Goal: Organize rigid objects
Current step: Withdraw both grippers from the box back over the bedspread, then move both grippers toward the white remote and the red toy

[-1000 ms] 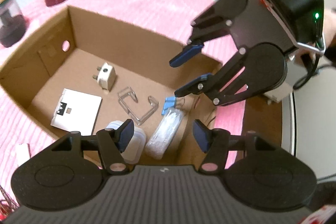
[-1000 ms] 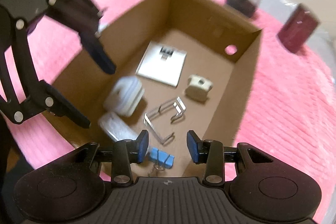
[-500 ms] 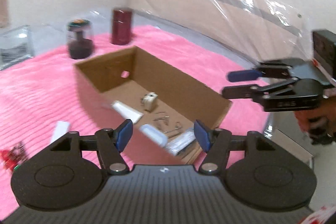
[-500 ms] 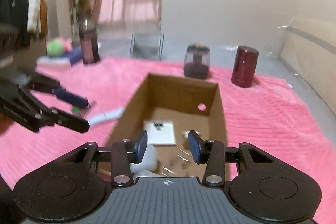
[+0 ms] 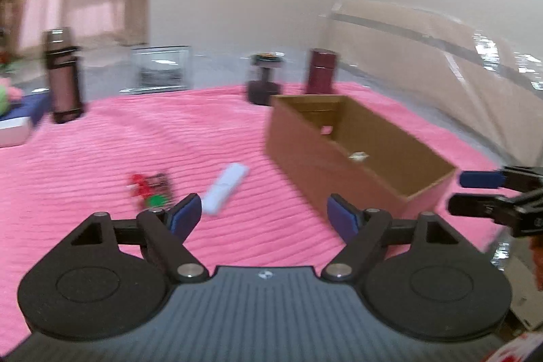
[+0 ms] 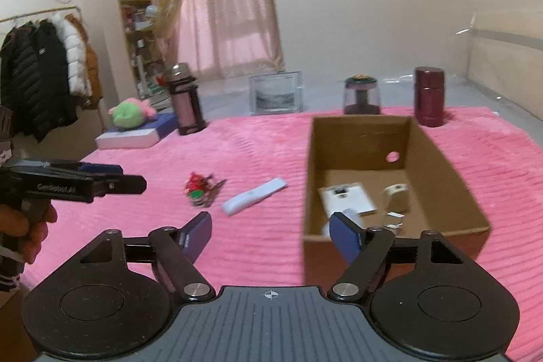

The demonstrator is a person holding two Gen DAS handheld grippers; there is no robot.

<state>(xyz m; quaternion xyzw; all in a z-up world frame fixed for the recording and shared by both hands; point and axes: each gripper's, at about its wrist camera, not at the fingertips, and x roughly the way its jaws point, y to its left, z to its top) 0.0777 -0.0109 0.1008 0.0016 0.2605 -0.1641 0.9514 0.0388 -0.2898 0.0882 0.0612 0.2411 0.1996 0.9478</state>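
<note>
An open cardboard box (image 6: 359, 141) sits on a pink blanket, on the right in both views, with its near wall (image 5: 305, 158) turned toward the left wrist view. Inside lie a white flat card (image 6: 346, 197), a white plug adapter (image 6: 395, 197) and small clear pieces. A white bar-shaped remote (image 6: 254, 195) (image 5: 225, 187) and a red and green cluster of small items (image 6: 200, 189) (image 5: 149, 190) lie on the blanket left of the box. My left gripper (image 5: 263, 214) (image 6: 112, 178) and my right gripper (image 6: 271, 228) (image 5: 475, 192) hang short of these things. Both sets of jaws are opening with nothing between them.
Along the blanket's far edge stand a dark red canister (image 6: 429, 97), a purple jar (image 6: 361, 95), a clear frame (image 6: 275, 92) and a tall flask (image 6: 186, 100). A green plush (image 6: 127, 114) lies on a book at the left. Coats hang at far left.
Both grippers have drawn back from above the box and tipped up toward level. Their jaws stand wider. The left view has swung left onto the remote and the small cluster.
</note>
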